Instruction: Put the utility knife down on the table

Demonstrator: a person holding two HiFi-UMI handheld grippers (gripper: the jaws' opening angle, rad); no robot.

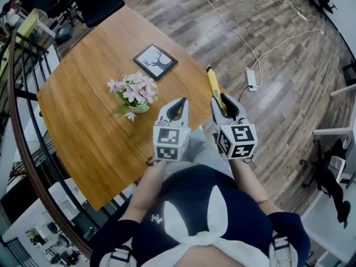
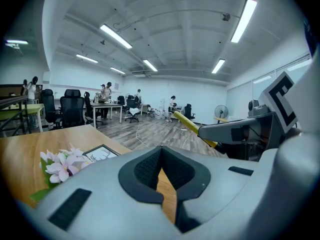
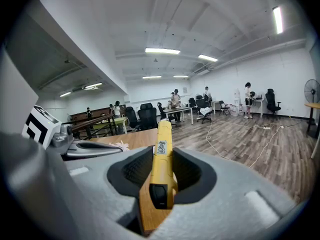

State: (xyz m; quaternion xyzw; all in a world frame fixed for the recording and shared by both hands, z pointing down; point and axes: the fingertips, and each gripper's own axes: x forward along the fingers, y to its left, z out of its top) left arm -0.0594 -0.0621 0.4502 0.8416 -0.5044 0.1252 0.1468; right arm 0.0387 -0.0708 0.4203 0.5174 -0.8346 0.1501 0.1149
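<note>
Where both grippers hang side by side, floor: grey-brown wood-plank floor (image 1: 278, 43) opens wide beyond and to the right of the right gripper (image 1: 222, 102).
Table: one rounded honey-coloured wooden tabletop (image 1: 78, 115) spreads ahead and left of the left gripper (image 1: 179, 105); its near-right edge runs close beneath both.
Railing: one curved dark metal rail (image 1: 19, 127) bounds the table's far left side.
Open room: bare wood lies just ahead of both grippers.
Left gripper: jaw tips together, nothing between them.
Right gripper: jaws clamped on the knife's body.
Picture: one dark-framed square picture (image 1: 155, 61), flat, ahead of the left gripper.
Flowers: one small pot of pink-and-white flowers (image 1: 133, 90), ahead-left, nearer.
Knife: one yellow utility knife (image 1: 213, 85), jutting forward past the right gripper's tips by the table's right corner.
Cable: one white cable with power strip (image 1: 251, 79), on the floor ahead-right.
</note>
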